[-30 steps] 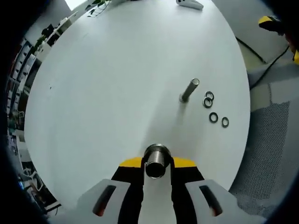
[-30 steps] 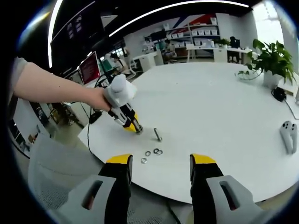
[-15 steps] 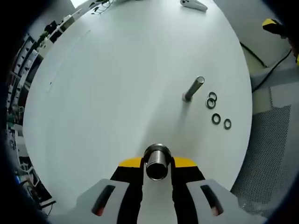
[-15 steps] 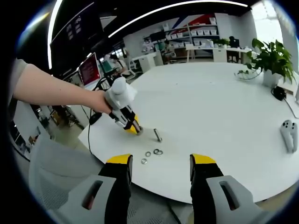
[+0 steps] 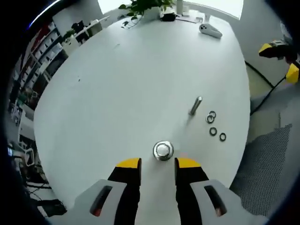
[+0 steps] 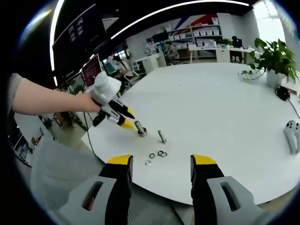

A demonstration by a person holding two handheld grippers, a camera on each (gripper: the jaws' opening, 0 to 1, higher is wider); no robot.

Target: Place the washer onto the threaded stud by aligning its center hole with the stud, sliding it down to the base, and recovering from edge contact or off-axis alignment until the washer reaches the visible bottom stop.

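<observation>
A short metal stud with a wide base (image 5: 162, 150) stands upright on the white round table (image 5: 117, 84), just beyond my left gripper (image 5: 158, 164), which is open and apart from it. A second, slimmer stud (image 5: 195, 106) stands farther off, with several dark washers (image 5: 213, 125) lying flat beside it. In the right gripper view a hand holds the left gripper (image 6: 125, 123) close to the wide-based stud (image 6: 140, 129). The slim stud (image 6: 161, 136) and the washers (image 6: 157, 155) lie near the table edge. My right gripper (image 6: 161, 164) is open and holds nothing, off the table's edge.
A white controller (image 5: 210, 30) and a potted plant (image 5: 145, 5) sit at the table's far side. Beside the table there is a mesh chair seat (image 5: 267, 168) and a dark cable on the floor. Yellow jaw tips of the right gripper (image 5: 280, 60) show past the table edge.
My left gripper has let go of the wide-based stud and drawn back. The stud now stands on the table by itself. The right gripper has barely moved.
</observation>
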